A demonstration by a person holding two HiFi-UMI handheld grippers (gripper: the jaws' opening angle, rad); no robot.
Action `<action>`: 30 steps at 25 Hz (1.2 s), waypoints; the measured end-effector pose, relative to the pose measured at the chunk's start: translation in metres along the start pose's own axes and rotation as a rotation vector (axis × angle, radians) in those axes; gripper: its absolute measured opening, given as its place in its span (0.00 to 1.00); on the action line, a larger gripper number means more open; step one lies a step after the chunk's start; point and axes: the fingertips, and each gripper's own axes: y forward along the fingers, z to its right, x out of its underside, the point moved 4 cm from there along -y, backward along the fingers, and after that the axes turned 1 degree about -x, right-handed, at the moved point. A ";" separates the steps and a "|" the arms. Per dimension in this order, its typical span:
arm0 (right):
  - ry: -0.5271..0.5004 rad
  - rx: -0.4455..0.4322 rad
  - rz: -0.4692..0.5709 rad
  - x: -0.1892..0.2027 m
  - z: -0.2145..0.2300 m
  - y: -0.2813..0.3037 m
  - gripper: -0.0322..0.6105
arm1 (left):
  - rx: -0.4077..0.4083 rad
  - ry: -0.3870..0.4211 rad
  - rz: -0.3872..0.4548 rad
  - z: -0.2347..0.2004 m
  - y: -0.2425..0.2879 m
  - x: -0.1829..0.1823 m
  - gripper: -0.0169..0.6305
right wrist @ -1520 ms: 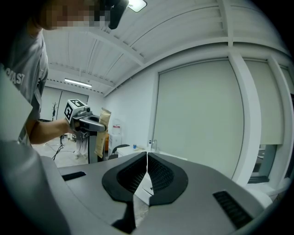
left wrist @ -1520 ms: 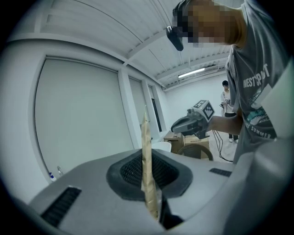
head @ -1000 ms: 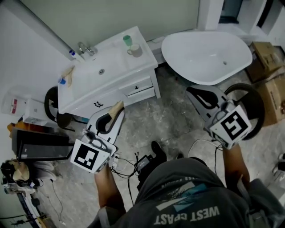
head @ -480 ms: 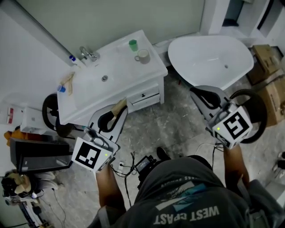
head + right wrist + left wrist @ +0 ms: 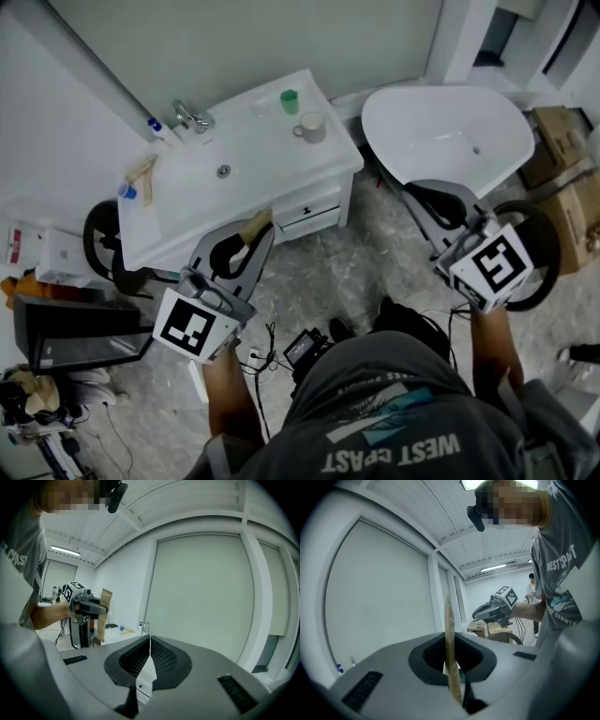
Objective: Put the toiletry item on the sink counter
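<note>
The toiletry item is a flat tan packet [image 5: 255, 223] and my left gripper [image 5: 244, 240] is shut on it, just in front of the front edge of the white sink counter [image 5: 272, 164]. In the left gripper view the packet [image 5: 448, 630] stands edge-on between the jaws of the left gripper [image 5: 453, 671]. My right gripper [image 5: 418, 195] hovers over the floor beside the bathtub, shut with nothing in it. In the right gripper view its jaws [image 5: 150, 641] meet tip to tip, and the left gripper [image 5: 86, 606] with the packet [image 5: 103, 613] shows at the left.
On the counter are a faucet [image 5: 192, 116], a green cup [image 5: 290, 99], a mug [image 5: 310, 126], a blue-capped bottle [image 5: 156, 127] and another tan packet [image 5: 141, 172]. A white bathtub [image 5: 450, 131] stands to the right, cardboard boxes [image 5: 555, 141] beyond it. Cables and a black device [image 5: 305, 345] lie on the floor.
The counter and tub have slid down and right in the head view, so the counter is nearer. The left gripper still holds the packet, now close to the counter's front edge.
</note>
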 end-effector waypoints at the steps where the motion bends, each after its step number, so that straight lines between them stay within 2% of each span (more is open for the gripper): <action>1: 0.000 -0.005 0.000 -0.001 0.005 0.004 0.10 | -0.004 -0.005 -0.005 -0.003 0.003 0.001 0.05; 8: 0.029 -0.071 0.009 0.010 0.047 0.034 0.10 | -0.066 -0.011 -0.042 -0.023 0.034 0.003 0.05; 17: 0.025 -0.149 0.031 0.015 0.131 0.068 0.10 | -0.148 -0.019 -0.077 -0.045 0.103 -0.006 0.05; 23: 0.038 -0.201 0.033 0.029 0.169 0.087 0.10 | -0.188 -0.012 -0.083 -0.056 0.144 -0.009 0.05; 30: 0.034 -0.252 0.059 0.036 0.209 0.103 0.10 | -0.235 -0.030 -0.127 -0.066 0.179 -0.010 0.05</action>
